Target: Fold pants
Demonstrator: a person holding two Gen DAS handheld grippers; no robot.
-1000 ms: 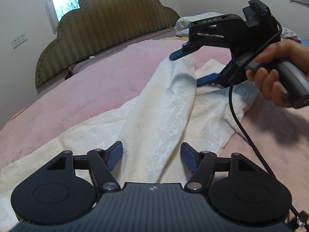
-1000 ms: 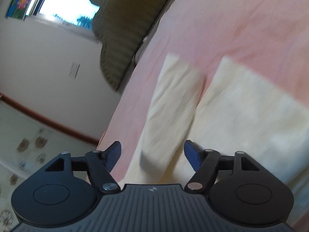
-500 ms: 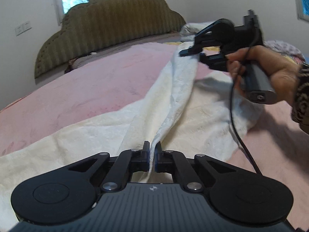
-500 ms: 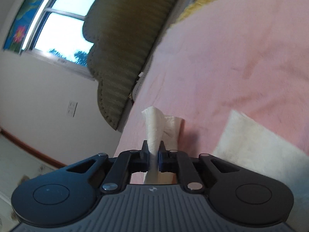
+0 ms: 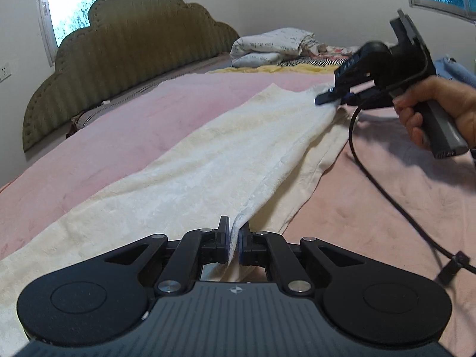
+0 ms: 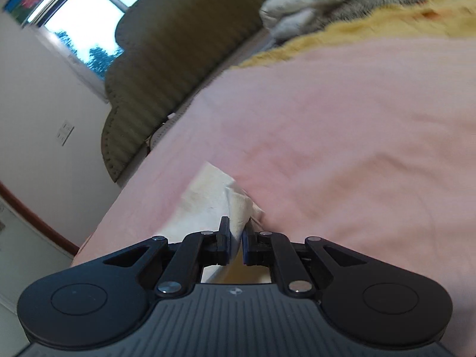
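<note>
Cream-white pants (image 5: 208,160) lie lengthwise on a pink bed. My left gripper (image 5: 234,239) is shut on the near end of the upper leg's edge. My right gripper (image 5: 334,98) is shut on the far end of that leg, near its hem, held by a hand at the right. The leg is lifted as a taut ridge between both grippers, above the lower leg (image 5: 315,166). In the right wrist view my right gripper (image 6: 237,239) pinches the bunched hem of the pants (image 6: 214,196).
The pink bedspread (image 5: 372,202) stretches right and left of the pants. An olive padded headboard (image 5: 125,56) stands at the far left. Folded bedding and pillows (image 5: 270,47) lie at the far end. The right gripper's black cable (image 5: 386,190) trails over the bed.
Both grippers closed on the upper pant leg, from open one second ago. Since then they have carried the leg to the right, stretching it over the lower leg.
</note>
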